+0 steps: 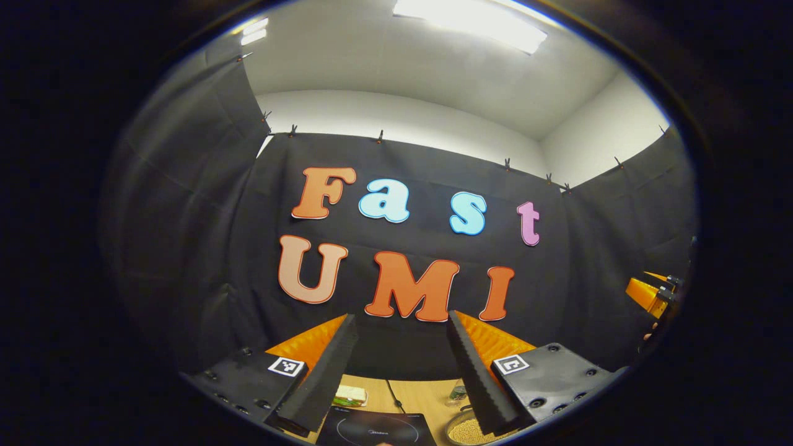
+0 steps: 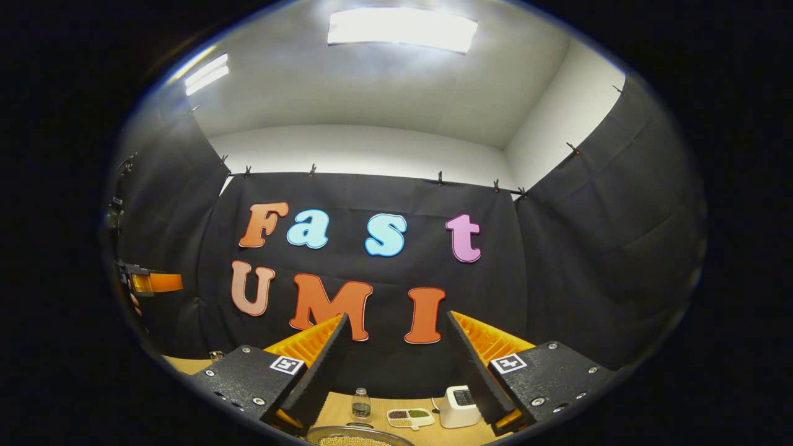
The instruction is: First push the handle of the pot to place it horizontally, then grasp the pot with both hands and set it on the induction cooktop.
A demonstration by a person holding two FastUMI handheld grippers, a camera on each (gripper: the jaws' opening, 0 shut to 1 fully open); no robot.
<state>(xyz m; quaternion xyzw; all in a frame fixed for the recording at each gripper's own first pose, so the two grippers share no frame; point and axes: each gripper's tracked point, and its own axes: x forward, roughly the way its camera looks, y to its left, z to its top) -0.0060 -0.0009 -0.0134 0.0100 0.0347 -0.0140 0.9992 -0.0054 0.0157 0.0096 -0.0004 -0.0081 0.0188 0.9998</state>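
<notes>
In the left gripper view, my left gripper (image 1: 401, 319) is open and held high above the table, nothing between its fingers. Below it lies the black induction cooktop (image 1: 375, 430), and to its right the pot (image 1: 468, 430) shows part of its rim and a filling of pale beans. At the far right edge the right gripper (image 1: 650, 294) hangs in the air. In the right gripper view, my right gripper (image 2: 396, 319) is also open and empty, with the pot (image 2: 359, 438) just under it at the bottom edge. The pot's handle is hidden.
A wooden table (image 1: 427, 396) carries a small packet (image 1: 350, 395) and a cable (image 1: 393, 396) behind the cooktop. Behind the pot stand a small bottle (image 2: 361, 404), a divided dish of grains (image 2: 409, 418) and a white device (image 2: 460, 406). Black cloth walls close the booth.
</notes>
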